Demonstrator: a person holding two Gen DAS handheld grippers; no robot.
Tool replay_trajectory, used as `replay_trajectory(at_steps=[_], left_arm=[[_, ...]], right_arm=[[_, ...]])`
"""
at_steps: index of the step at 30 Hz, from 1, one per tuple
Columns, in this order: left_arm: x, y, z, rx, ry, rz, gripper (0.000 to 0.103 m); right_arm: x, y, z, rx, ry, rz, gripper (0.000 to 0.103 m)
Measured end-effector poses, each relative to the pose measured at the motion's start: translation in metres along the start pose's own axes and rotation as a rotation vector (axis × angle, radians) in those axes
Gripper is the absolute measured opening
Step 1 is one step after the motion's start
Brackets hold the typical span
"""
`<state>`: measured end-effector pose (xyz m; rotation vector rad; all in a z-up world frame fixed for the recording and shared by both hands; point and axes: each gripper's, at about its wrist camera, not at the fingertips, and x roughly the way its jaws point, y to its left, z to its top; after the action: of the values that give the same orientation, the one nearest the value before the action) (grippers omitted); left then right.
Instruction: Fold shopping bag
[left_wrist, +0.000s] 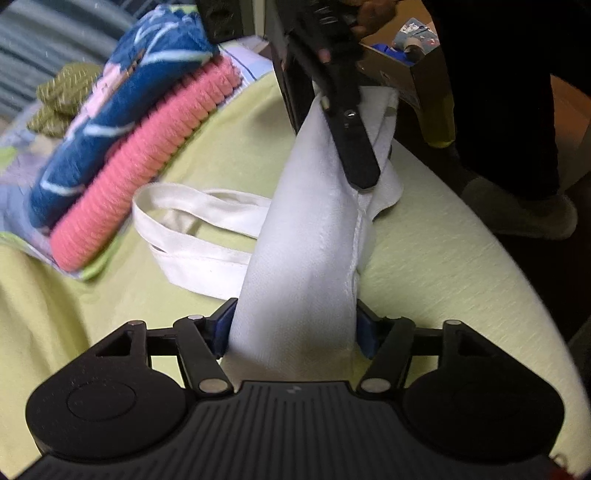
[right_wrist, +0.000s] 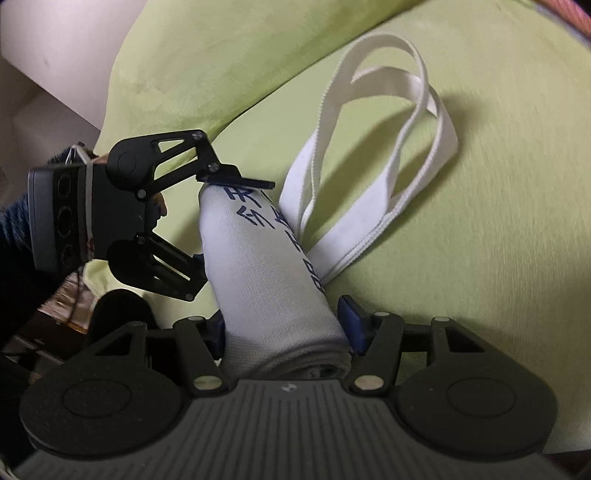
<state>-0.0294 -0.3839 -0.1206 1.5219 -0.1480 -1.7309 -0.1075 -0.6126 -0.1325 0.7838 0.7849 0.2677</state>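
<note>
On the far left of the left wrist view, a pile of folded cloths (left_wrist: 122, 147) sat on the green bed cover (left_wrist: 443, 266), with a blue one on top and a pink one under it. Next to the pile lay the white handles (left_wrist: 192, 229) of the shopping bag (left_wrist: 306, 240). The bag was rolled up into a long white roll and held up off the cover, with one tong at each end. The left tongs (left_wrist: 295, 328) were partly open, with the near end of the roll between the blue pads. It looked held, but I cannot tell how tight the squeeze was. At the far end the right tongs (left_wrist: 360, 177) came down over the roll. In the right wrist view, the right tongs (right_wrist: 286, 328) were about half open and pressed on both sides of the roll.
</note>
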Motion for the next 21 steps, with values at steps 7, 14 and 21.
replay_trajectory(at_steps=[7, 14, 21], left_arm=[[-0.038, 0.003, 0.000, 0.042, -0.076, 0.022, 0.054], [-0.026, 0.021, 0.008, -0.097, -0.065, -0.019, 0.030], [-0.013, 0.041, 0.011, -0.208, -0.047, -0.054, 0.027]], right_arm=[[0.005, -0.008, 0.005, 0.115, 0.058, 0.072, 0.054], [0.004, -0.009, 0.004, 0.164, 0.093, 0.094, 0.054], [-0.021, -0.013, 0.008, 0.240, 0.055, 0.033, 0.056]])
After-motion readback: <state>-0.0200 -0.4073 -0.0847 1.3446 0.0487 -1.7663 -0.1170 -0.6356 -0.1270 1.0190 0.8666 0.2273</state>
